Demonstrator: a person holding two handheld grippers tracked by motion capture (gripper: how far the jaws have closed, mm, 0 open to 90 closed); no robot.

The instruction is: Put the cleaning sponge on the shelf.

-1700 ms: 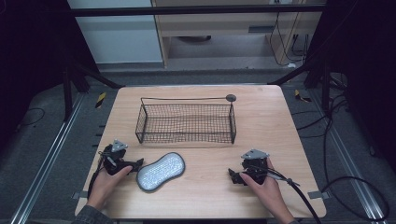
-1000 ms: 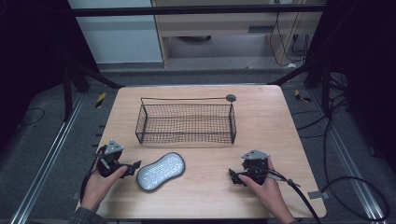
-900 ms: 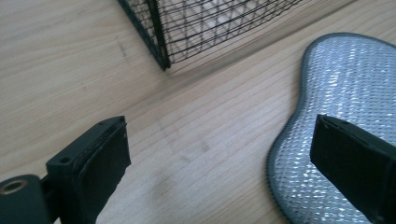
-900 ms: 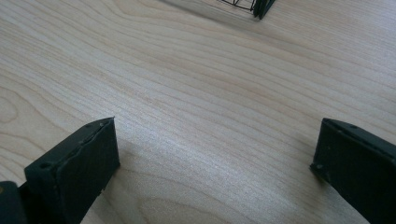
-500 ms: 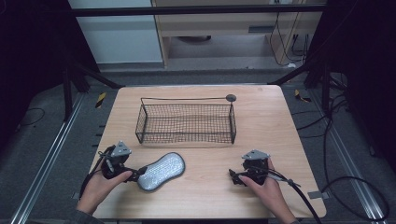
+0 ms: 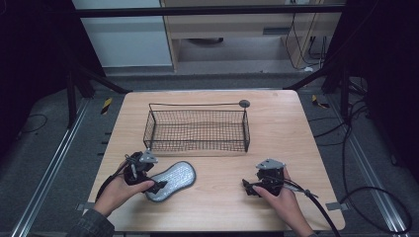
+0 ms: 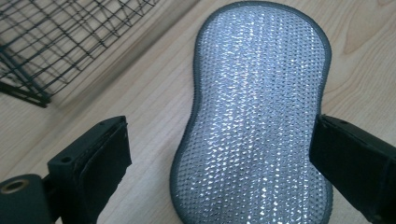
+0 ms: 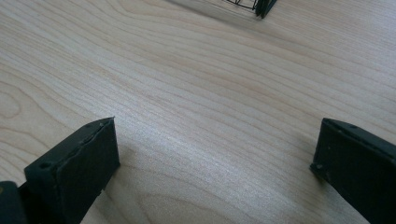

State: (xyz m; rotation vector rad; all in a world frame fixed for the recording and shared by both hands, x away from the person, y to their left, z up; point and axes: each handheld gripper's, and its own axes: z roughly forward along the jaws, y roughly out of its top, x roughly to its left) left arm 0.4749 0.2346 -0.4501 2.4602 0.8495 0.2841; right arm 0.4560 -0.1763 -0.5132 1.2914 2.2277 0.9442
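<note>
Sponge (image 7: 259, 116) lies flat on the table (image 6: 296, 128) near the basket (image 6: 196, 131); the left gripper (image 6: 159, 186) straddles its near end, jaws spread. Right gripper (image 6: 248, 186) rests released, well apart.

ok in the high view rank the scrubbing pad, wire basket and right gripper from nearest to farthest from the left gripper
1. Scrubbing pad: right at the left gripper, its near end between the open jaws.
2. Wire basket: behind it, toward the table's far side.
3. Right gripper: across the table's near edge on the right, open over bare wood.
</note>
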